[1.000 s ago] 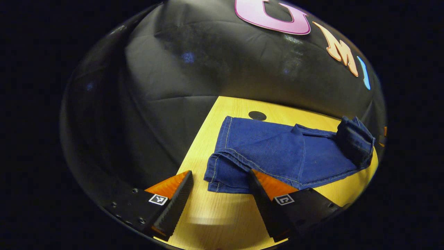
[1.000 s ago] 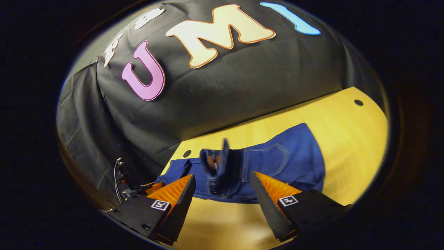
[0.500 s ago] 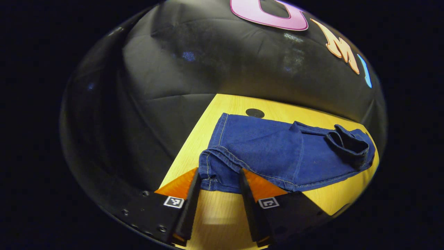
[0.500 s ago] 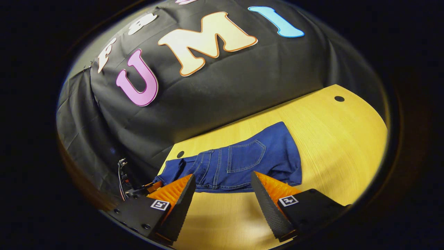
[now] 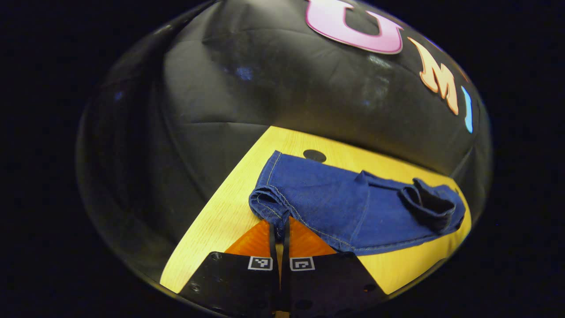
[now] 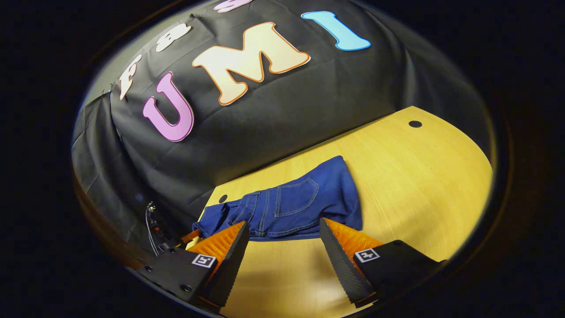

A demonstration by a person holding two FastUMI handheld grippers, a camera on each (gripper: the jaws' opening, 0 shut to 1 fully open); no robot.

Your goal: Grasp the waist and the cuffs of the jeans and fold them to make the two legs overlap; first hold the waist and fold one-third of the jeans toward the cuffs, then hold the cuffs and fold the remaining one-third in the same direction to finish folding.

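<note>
Dark blue jeans (image 5: 344, 203) lie lengthwise on the yellow wooden table (image 5: 212, 225), legs stacked, the waist end (image 5: 430, 205) folded back onto the legs at the far right. My left gripper (image 5: 279, 223) is shut on the near cuffs (image 5: 267, 201), whose hem bunches up just above the fingertips. In the right gripper view the jeans (image 6: 291, 207) show a back pocket facing up. My right gripper (image 6: 283, 224) stands open just in front of their near edge, nothing between its fingers.
Bare tabletop (image 6: 419, 176) stretches to the right of the jeans in the right gripper view. A round hole (image 6: 415, 124) sits near its far corner, another hole (image 5: 314, 155) just behind the cuffs. Black cloth walls the table's back and left. Cables (image 6: 152, 216) hang at the left.
My left gripper moved onto the cuffs and shut on them, bunching the hem. My right gripper let the waist drop flat onto the legs and drew back, staying open.
</note>
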